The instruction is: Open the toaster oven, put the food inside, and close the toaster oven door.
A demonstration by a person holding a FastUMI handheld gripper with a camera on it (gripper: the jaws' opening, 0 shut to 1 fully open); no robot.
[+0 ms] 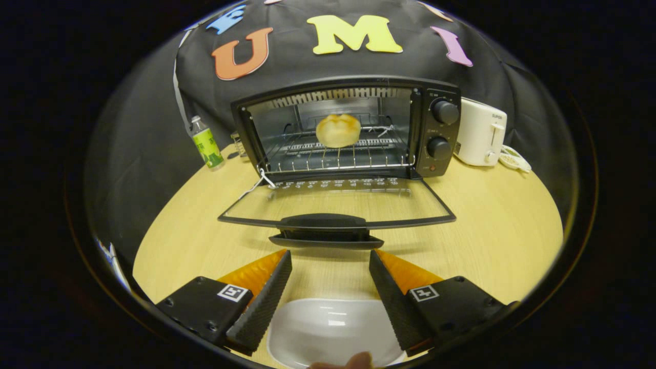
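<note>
I have the jaws (330, 261) spread wide and holding nothing, hovering over the near part of the table (487, 241). Below and between them sits a white dish (333, 328), empty, with a fingertip (353, 362) showing at its near rim. Just beyond the jaw tips lies the oven (348, 128) door (335, 205), dropped fully open and flat above the table, its dark handle (325, 230) nearest me. The bun (338, 130) is inside the oven, resting on the wire rack (333, 154) around the middle of the cavity. Two round knobs (444, 111) sit one above the other on the oven's right panel; small markings around them are too fine to read. Right of the oven stands a white toaster (479, 133) with a small grey word near its top that I cannot make out clearly. Left of the oven stands a bottle (206, 143) with a green and yellow label, its print too small to read
</note>
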